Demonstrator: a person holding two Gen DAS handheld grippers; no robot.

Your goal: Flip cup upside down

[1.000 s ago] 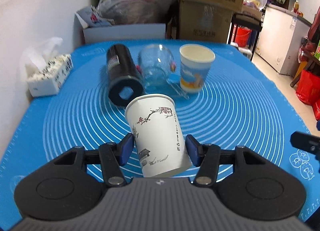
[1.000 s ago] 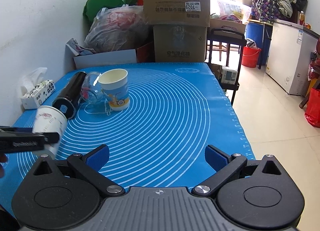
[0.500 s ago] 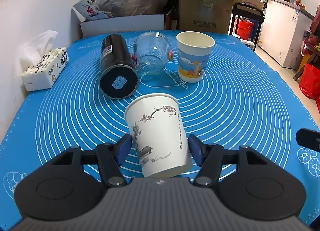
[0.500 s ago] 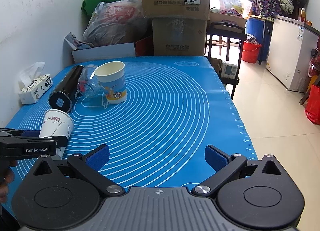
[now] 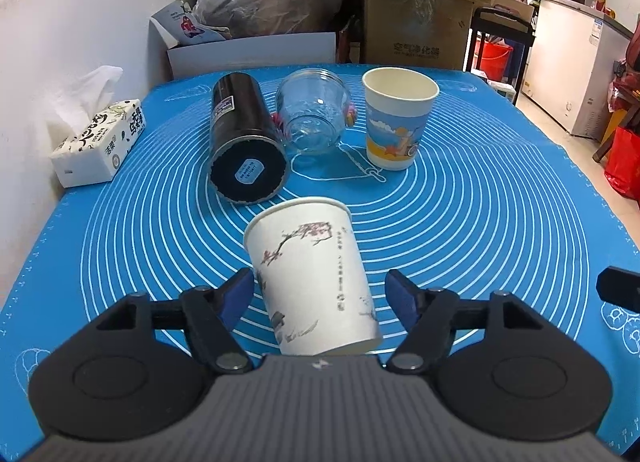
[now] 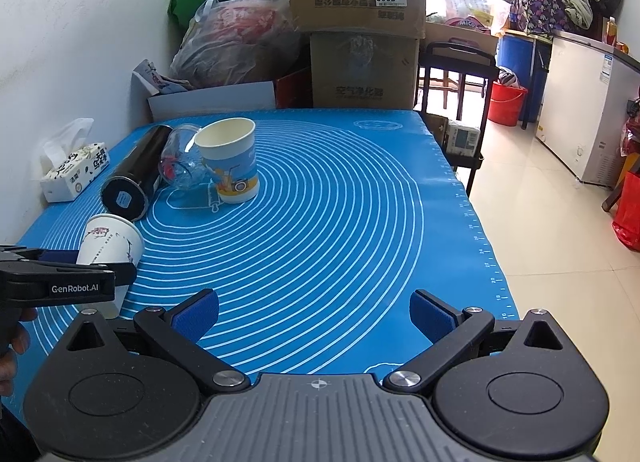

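White paper cup (image 5: pixel 310 274) with plum-blossom print stands between the left gripper's (image 5: pixel 320 296) parted blue pads, ungrasped, on the blue silicone mat (image 5: pixel 480 221). Right gripper (image 6: pixel 314 314) hangs wide open, empty. Next, seemingly: close, lift, invert.

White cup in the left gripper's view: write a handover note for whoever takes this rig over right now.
Left gripper: open, its fingers either side of the white cup with visible gaps, not clamped.
Right gripper: open, empty, above the blue mat.
The white cup stands on the mat, mouth up, leaning a little. The blue cup is upright farther back, beside a glass jar and black bottle lying down.
Done: nothing flipped.
Left: grip, turn over, set down.
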